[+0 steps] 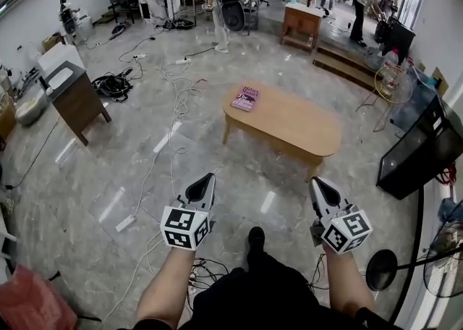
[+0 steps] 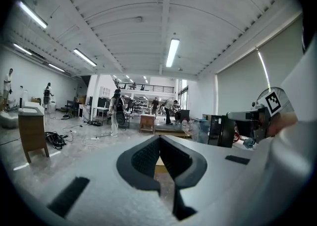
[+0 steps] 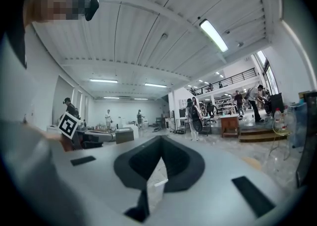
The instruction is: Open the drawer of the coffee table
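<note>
Jaws of the left gripper (image 1: 205, 184) and the right gripper (image 1: 320, 185), both held over the glossy grey stone floor (image 1: 94, 169), are pressed together with nothing between them. Well beyond them stands the low light-wood coffee table (image 1: 289, 122), a purple book (image 1: 247, 98) lying on its far left end.

The light wooden coffee table (image 1: 293, 124), with an oblong, round-ended top, stood upright on short legs in the middle of the scene, its length running from far left to near right. Its near side looked flush; the drawer was too small to make out.
</note>
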`<control>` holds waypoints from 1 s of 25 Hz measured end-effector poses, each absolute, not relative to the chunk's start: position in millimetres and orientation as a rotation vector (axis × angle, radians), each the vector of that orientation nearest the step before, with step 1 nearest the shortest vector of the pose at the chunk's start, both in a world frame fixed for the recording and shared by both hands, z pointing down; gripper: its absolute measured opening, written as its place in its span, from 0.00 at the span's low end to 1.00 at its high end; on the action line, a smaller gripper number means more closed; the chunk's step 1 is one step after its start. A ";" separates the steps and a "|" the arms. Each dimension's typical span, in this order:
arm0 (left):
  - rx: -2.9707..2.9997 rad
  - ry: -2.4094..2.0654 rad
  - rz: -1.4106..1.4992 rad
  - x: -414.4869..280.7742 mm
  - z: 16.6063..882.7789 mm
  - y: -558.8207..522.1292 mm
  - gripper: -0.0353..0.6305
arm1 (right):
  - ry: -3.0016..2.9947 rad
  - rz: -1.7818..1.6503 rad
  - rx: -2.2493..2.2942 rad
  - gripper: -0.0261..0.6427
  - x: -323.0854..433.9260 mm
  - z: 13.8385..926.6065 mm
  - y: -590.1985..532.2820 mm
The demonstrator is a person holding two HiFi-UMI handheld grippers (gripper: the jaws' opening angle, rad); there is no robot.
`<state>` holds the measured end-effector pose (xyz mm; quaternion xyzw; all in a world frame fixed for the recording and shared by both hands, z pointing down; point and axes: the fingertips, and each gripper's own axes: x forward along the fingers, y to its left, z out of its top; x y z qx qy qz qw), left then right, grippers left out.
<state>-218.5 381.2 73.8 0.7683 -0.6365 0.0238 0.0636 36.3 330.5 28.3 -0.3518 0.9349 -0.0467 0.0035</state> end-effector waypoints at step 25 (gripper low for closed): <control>2.297 -1.856 0.198 -217.7 108.2 127.1 0.07 | 2.983 -0.151 -1.031 0.05 -6.6 62.2 77.7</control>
